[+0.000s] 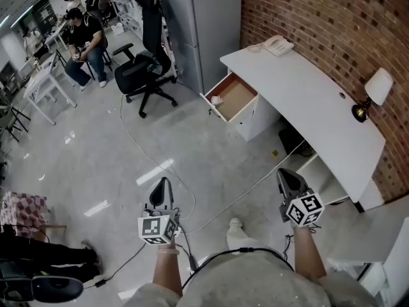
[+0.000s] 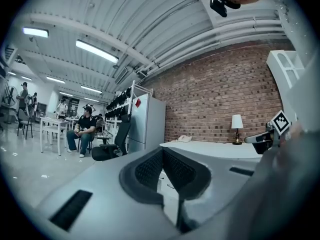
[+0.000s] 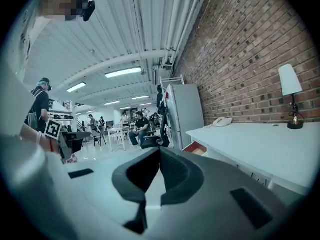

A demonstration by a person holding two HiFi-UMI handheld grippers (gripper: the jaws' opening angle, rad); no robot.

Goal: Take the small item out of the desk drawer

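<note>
The white desk (image 1: 307, 94) stands along the brick wall, with its wooden drawer (image 1: 235, 98) pulled open toward the floor. A small white item (image 1: 216, 100) lies in the drawer's near left corner. My left gripper (image 1: 162, 184) and right gripper (image 1: 285, 174) are held low over the floor, well short of the drawer, both pointing toward it. Both are shut with nothing between the jaws, as the left gripper view (image 2: 163, 149) and right gripper view (image 3: 160, 149) show. From the right gripper view the open drawer (image 3: 196, 148) shows beside the desk (image 3: 260, 144).
A black office chair (image 1: 144, 69) and a tall grey cabinet (image 1: 198, 24) stand left of the drawer. A cable (image 1: 160, 165) trails across the glossy floor. A telephone (image 1: 278, 45) and a lamp (image 1: 374, 91) sit on the desk. A seated person (image 1: 86, 43) is far left.
</note>
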